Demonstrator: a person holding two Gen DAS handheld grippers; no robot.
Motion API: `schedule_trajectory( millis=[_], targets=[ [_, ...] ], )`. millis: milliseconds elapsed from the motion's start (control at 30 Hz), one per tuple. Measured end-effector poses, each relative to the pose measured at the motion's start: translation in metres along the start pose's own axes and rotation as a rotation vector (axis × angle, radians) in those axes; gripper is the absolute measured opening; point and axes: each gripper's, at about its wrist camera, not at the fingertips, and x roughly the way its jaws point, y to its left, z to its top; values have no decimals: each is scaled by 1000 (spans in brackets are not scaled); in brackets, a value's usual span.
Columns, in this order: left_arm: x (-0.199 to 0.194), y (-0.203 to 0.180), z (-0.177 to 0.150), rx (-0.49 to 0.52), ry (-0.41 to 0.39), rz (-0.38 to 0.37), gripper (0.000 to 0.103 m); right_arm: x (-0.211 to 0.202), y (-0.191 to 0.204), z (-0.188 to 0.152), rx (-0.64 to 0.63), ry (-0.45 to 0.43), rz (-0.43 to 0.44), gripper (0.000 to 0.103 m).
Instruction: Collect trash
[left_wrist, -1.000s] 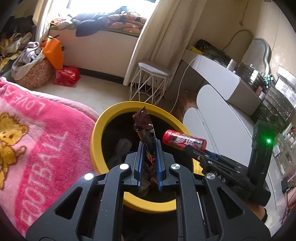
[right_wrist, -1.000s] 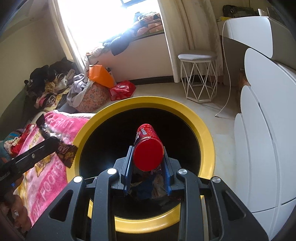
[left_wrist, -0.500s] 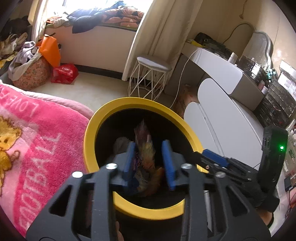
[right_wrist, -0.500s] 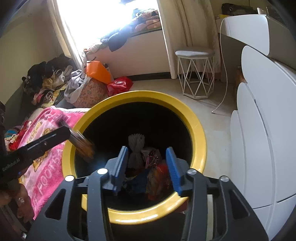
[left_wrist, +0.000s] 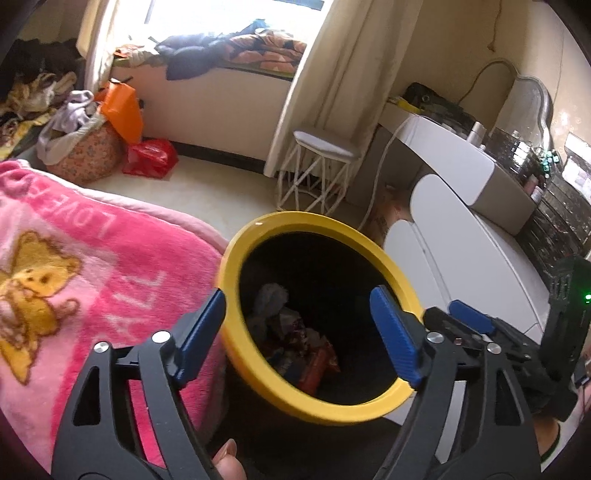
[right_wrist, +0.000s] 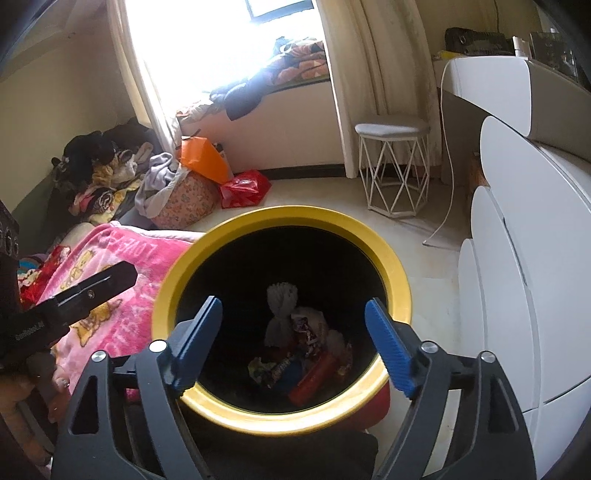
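Over the yellow-rimmed bin (right_wrist: 391, 258), both claws — left (left_wrist: 299, 328), right (right_wrist: 293, 343) — now gape wide, their trash (right_wrist: 314, 376) dropped inside.

A pink blanket (left_wrist: 92, 266) printed with a yellow bear and white letters covers the bed at the left. Beyond it on the pale floor, a floral bag (right_wrist: 184, 201) stuffed with clothes stands against an orange bag (right_wrist: 203, 158), with a red plastic bag (right_wrist: 245, 188) just beside them. A white wire-frame stool (right_wrist: 393, 162) stands next to the cream curtain (left_wrist: 332, 74). Clothes lie heaped on the window ledge (left_wrist: 229, 48). White curved cabinets (right_wrist: 517, 295) line the right side.
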Motion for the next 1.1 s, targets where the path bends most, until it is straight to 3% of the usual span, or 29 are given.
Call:
schedule_trajectory(
  millis=[167, 233, 733, 867, 1100],
  targets=[
    [-20, 12, -4, -3, -41, 62, 92, -13, 15, 0, -23, -62, 1, 89],
    [-31, 20, -8, -12, -66, 92, 92, -18, 22, -1, -24, -90, 2, 96],
    [-106, 65, -41, -31, -202, 263, 92, -47, 94, -34, -62, -355, 3, 96],
    [-117, 72, -51, -40, -219, 294, 92, -44, 107, -49, -96, -373, -51, 96],
    [-126, 74, -58, -44, -256, 340, 92, -41, 113, -60, -98, -387, -74, 97]
  ],
)
